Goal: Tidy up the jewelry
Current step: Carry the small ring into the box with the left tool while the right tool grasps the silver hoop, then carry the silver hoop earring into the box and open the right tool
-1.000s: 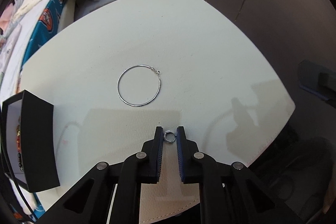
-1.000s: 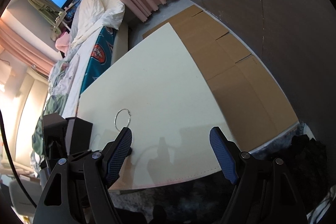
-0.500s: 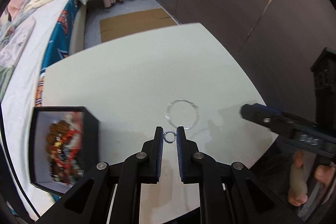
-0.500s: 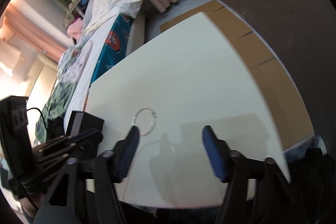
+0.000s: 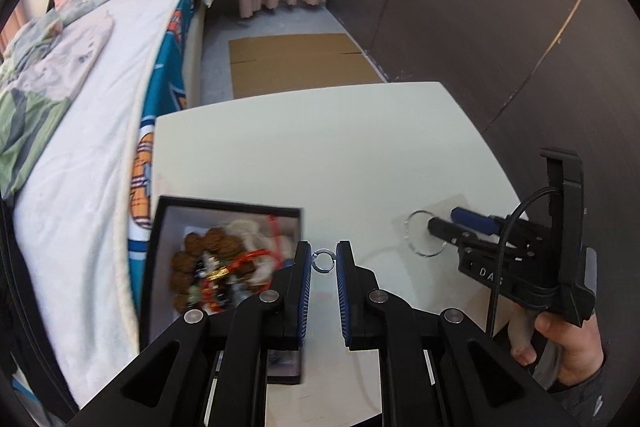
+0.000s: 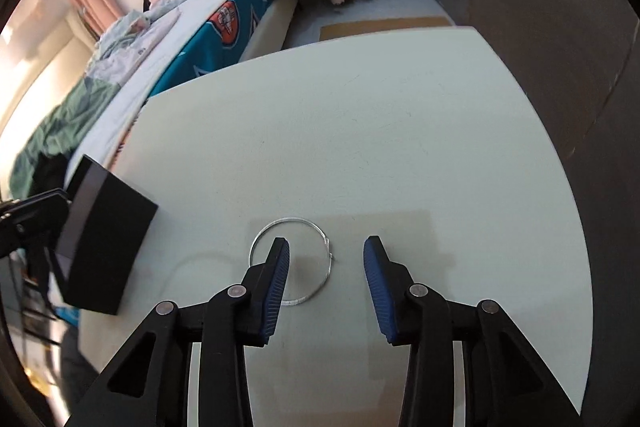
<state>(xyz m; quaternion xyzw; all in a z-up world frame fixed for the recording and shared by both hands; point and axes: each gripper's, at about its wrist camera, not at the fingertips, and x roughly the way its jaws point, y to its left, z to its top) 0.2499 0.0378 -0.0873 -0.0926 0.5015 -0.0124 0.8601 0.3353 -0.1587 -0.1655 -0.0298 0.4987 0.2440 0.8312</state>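
My left gripper is shut on a small silver ring and holds it in the air beside the right edge of the black jewelry box, which holds beads and red cord. A large thin silver hoop lies on the white table. My right gripper is open just above the hoop, its left finger over the hoop's inside and its right finger outside it. In the left wrist view the right gripper reaches over the hoop. The box also shows in the right wrist view.
A bed with a white sheet and teal cover runs along the table's left side. Flat cardboard lies on the floor beyond the table. A dark wall stands to the right.
My left gripper has carried the ring left toward the box, which now sits under its left finger. My right gripper has moved forward and down over the hoop.
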